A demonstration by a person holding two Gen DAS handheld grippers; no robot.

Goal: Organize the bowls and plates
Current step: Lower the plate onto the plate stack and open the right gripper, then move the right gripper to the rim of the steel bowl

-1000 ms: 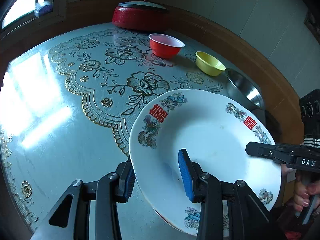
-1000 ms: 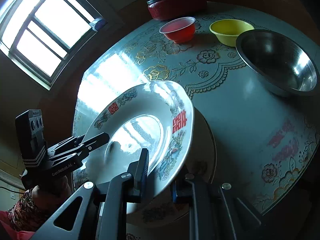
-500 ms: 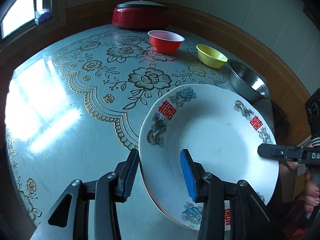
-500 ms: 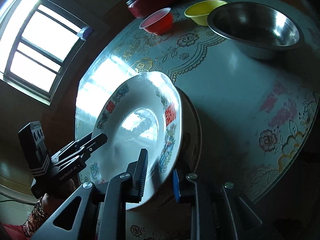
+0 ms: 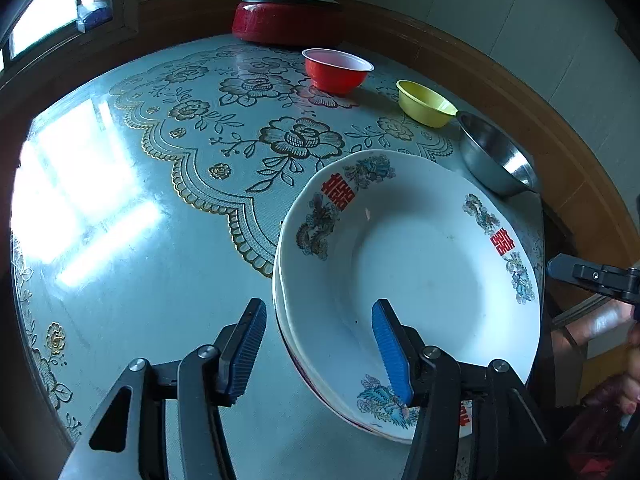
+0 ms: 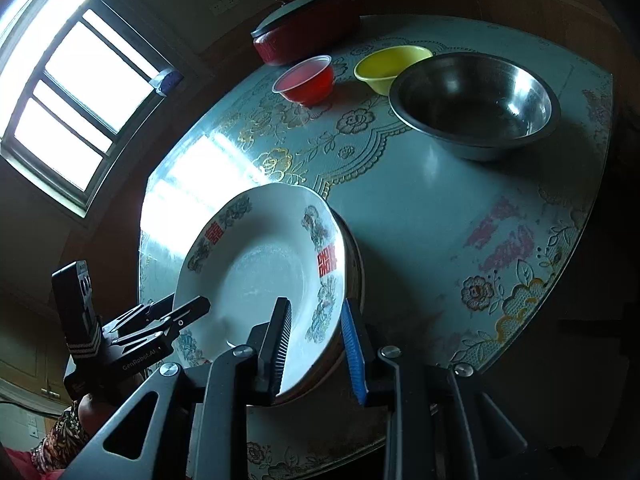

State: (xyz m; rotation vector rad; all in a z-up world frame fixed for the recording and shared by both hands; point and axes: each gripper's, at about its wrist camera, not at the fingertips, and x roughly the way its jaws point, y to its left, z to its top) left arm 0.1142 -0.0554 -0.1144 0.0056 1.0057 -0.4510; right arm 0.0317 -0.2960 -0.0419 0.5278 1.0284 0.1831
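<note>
Plates (image 5: 408, 264): two, stacked; bowls: three.

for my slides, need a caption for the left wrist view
Left gripper jaws opening around the rim of the top plate, stacked on another on the floral table.

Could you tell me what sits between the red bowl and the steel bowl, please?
The yellow bowl sits between the red bowl and steel bowl; both views show it.

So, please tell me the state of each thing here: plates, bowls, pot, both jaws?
Top plate: stacked on another plate, upright.
Red bowl: upright, empty.
Yellow bowl: upright, empty.
Steel bowl: upright, empty.
Red pot: lid on.
Left gripper: jaws opening, astride plate rim.
Right gripper: jaws apart, astride rim.
</note>
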